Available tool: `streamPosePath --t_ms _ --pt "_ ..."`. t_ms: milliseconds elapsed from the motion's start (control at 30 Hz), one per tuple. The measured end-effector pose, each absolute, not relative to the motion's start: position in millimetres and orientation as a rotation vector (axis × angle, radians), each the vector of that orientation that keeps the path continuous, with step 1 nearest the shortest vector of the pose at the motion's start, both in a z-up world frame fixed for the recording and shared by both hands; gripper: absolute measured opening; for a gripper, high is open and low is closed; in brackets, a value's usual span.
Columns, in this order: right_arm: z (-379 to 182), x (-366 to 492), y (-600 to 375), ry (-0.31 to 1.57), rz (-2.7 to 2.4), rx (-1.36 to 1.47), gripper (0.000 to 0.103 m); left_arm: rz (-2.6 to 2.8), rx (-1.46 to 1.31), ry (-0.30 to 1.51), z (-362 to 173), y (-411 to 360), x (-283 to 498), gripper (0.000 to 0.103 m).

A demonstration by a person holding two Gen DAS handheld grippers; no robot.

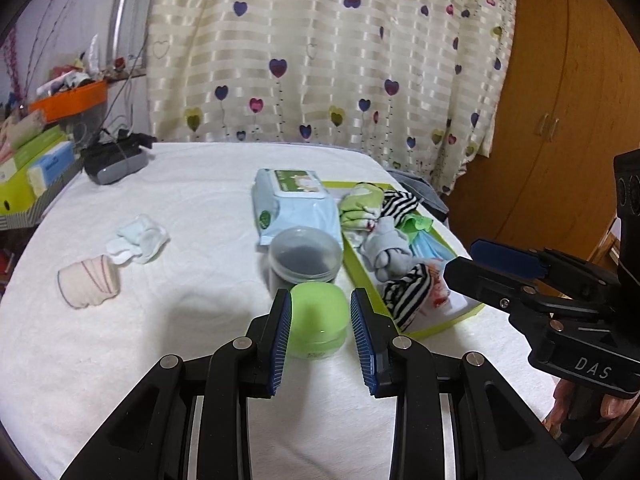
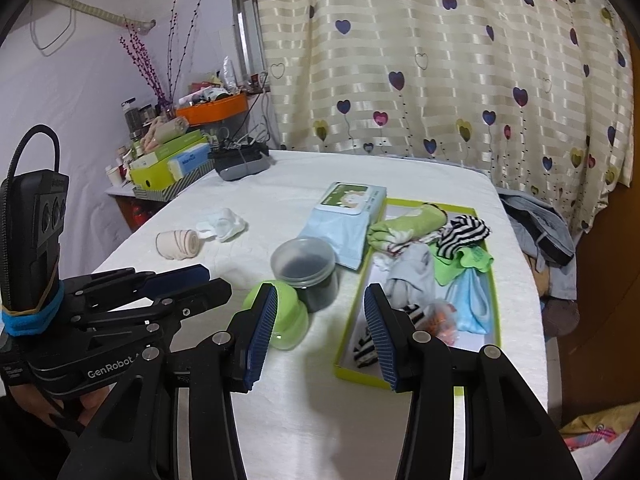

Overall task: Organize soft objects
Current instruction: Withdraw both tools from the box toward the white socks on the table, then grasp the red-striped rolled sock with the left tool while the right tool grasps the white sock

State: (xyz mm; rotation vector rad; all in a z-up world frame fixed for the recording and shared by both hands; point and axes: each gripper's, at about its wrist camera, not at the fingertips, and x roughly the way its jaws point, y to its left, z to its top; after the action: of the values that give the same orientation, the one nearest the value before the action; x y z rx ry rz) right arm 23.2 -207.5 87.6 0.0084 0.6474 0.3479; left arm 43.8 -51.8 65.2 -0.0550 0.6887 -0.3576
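Green-rimmed tray (image 2: 494, 280) already holds socks; pink sock roll (image 1: 89, 281) and white mitten pair (image 1: 141, 237) lie well left of tray. Left gripper (image 1: 320, 332), right gripper (image 2: 318, 330) – both part-open, empty. Pinch mid-roll, lift clear of jars (image 1: 305, 254).

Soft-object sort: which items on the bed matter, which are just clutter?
Job:
- rolled pink striped sock
- white baby mittens
- lime-green shallow box of folded baby clothes

Clutter:
- green round plastic jar
- clear lidded tub
- blue wet-wipes pack
- grey headset
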Motion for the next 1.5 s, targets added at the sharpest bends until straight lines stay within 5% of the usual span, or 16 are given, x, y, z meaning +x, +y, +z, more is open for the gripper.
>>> streamPosePath --t_ms 833,1033,1167,1500 --pt "83 49 -159 0.674 0.450 -0.027 0.047 -0.244 -0.112 0.710 50 6 65 0.030" --pt "82 55 -144 0.677 0.483 -0.048 0.047 -0.222 -0.126 0.698 50 22 65 0.043" --pt "80 60 -133 0.688 0.510 -0.055 0.060 -0.195 -0.125 0.699 49 33 64 0.043" --pt "75 72 -101 0.709 0.578 -0.090 0.060 -0.143 -0.141 0.697 46 59 66 0.043"
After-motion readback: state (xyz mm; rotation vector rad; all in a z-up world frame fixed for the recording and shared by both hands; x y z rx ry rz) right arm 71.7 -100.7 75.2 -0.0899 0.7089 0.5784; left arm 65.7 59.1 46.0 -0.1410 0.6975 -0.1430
